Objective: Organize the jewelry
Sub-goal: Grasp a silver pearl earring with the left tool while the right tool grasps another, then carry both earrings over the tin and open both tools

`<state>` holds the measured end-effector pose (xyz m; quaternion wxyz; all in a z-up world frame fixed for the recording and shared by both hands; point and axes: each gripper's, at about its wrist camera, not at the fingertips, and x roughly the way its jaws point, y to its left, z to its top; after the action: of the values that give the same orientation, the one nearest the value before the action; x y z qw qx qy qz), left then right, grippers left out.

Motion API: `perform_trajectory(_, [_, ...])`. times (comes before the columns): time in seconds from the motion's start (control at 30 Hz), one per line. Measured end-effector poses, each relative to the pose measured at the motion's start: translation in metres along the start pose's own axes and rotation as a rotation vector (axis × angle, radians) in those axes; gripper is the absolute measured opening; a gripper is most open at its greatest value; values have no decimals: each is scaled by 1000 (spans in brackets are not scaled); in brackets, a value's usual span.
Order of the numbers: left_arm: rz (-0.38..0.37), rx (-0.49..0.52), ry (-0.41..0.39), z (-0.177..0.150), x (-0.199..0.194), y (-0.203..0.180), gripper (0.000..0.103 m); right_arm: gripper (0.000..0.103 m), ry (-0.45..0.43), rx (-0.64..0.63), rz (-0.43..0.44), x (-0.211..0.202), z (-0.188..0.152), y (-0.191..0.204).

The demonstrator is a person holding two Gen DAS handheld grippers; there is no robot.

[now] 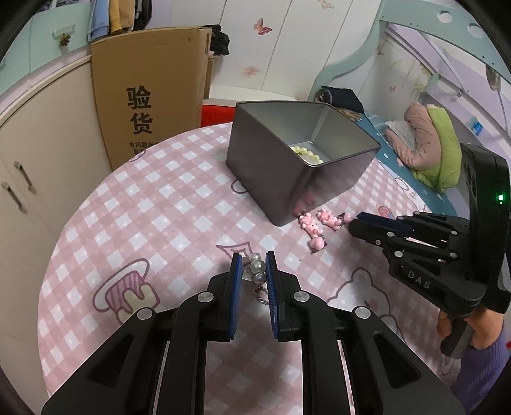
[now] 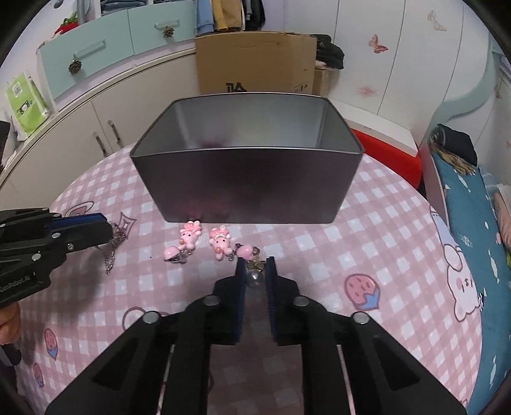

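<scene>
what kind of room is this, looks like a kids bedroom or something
Most likely a child's bedroom: a bed with blue bedding, butterfly stickers on the pale wardrobe doors, and clothes hanging above the cabinets behind the table with its pink cartoon tablecloth.

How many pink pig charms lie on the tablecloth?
2. Both lie just in front of the metal tin: the left pig charm and the right pig charm, side by side. More could be hidden inside or behind the tin.
</scene>
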<state>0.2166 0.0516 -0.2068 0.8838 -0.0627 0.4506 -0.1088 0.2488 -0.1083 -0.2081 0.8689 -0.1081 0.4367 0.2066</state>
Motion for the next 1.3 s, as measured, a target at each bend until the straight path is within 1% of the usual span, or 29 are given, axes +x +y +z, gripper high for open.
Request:
perform_trajectory(0.17, [-7, 6, -4, 3, -1, -4, 16, 11, -9, 32, 3, -8, -8, -3])
perform_trajectory(0.3, [-34, 22, -16, 8, -7, -13, 16, 11, -32, 63, 9, -24, -13, -8])
perform_trajectory(0.43, [-108, 29, -33, 22, -17, -20, 15, 11, -83, 91, 24, -50, -7, -16])
perform_trajectory(0.5, [-142, 38, -54, 32, -27, -26, 16, 11, -104, 99, 30, -60, -3, -19])
perform_trajectory(0.6, [-200, 54, -86, 54, -41, -33, 15, 11, -141, 107, 33, -73, 7, -23])
perform_trajectory(0.67, [-219, 67, -107, 69, -48, -38, 15, 11, -161, 123, 42, -79, 17, -27])
perform_trajectory(0.8, [-209, 100, -147, 99, -55, -51, 15, 11, -193, 142, 47, -85, 34, -31])
perform_trajectory(0.9, [-207, 106, -151, 111, -53, -57, 15, 11, -209, 147, 50, -84, 45, -30])
perform_trajectory(1.0, [-198, 133, -104, 105, -47, -62, 16, 11, -212, 152, 59, -83, 52, -29])
perform_trajectory(1.03, [-180, 156, -99, 96, -45, -64, 18, 11, -212, 147, 61, -83, 51, -27])
perform_trajectory(1.1, [-140, 195, -87, 81, -39, -64, 18, 11, -208, 144, 62, -82, 47, -27])
perform_trajectory(1.17, [-93, 206, -72, 62, -28, -61, 27, 11, -200, 152, 66, -80, 40, -29])
perform_trajectory(1.2, [-79, 199, -69, 56, -23, -59, 40, 11, -195, 159, 70, -78, 36, -30])
perform_trajectory(1.23, [-72, 189, -68, 49, -19, -57, 51, 11, -190, 162, 70, -76, 34, -30])
perform_trajectory(1.3, [-43, 186, -51, 33, -5, -55, 52, 11, -176, 165, 72, -73, 26, -31])
